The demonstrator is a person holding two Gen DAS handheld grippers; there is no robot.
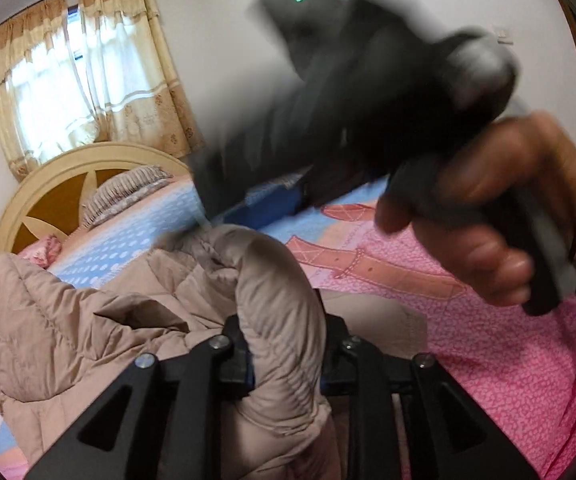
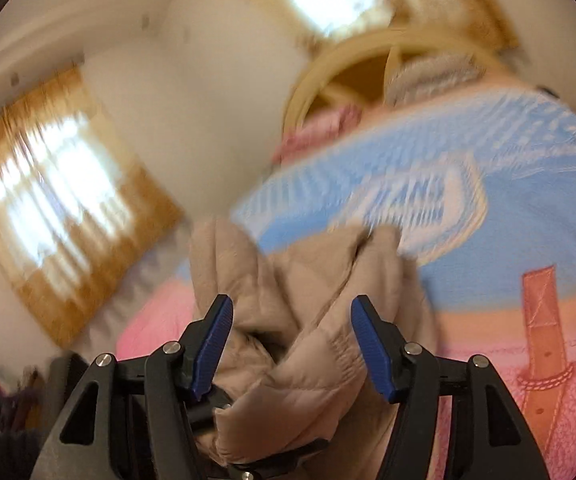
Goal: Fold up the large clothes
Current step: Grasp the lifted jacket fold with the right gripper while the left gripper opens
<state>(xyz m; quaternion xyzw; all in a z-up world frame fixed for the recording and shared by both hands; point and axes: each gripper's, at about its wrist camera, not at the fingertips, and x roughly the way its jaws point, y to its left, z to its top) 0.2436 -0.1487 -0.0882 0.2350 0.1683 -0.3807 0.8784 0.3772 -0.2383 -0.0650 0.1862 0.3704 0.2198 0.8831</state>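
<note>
Left gripper (image 1: pixel 286 356) clamped on beige puffer jacket (image 1: pixel 88 320), right gripper (image 2: pixel 291 346) spread apart around jacket folds, bedspread (image 1: pixel 488 340) beneath

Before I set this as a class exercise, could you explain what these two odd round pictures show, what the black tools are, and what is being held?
There is no robot. A person holds a black two-finger clamp in each hand, each with a wide-angle camera looking along its fingers.

The left clamp's picture shows the left gripper closed on a puffy fold of a beige quilted padded jacket. The blurred dark shape above is the other tool, moving, held by the person's right hand.

The right clamp's picture shows the right gripper with its blue-padded fingers spread apart; jacket cloth bunches between them, not clamped.

The jacket lies on a bed with a pink and blue patterned bedspread and a cream arched wooden headboard.
</note>
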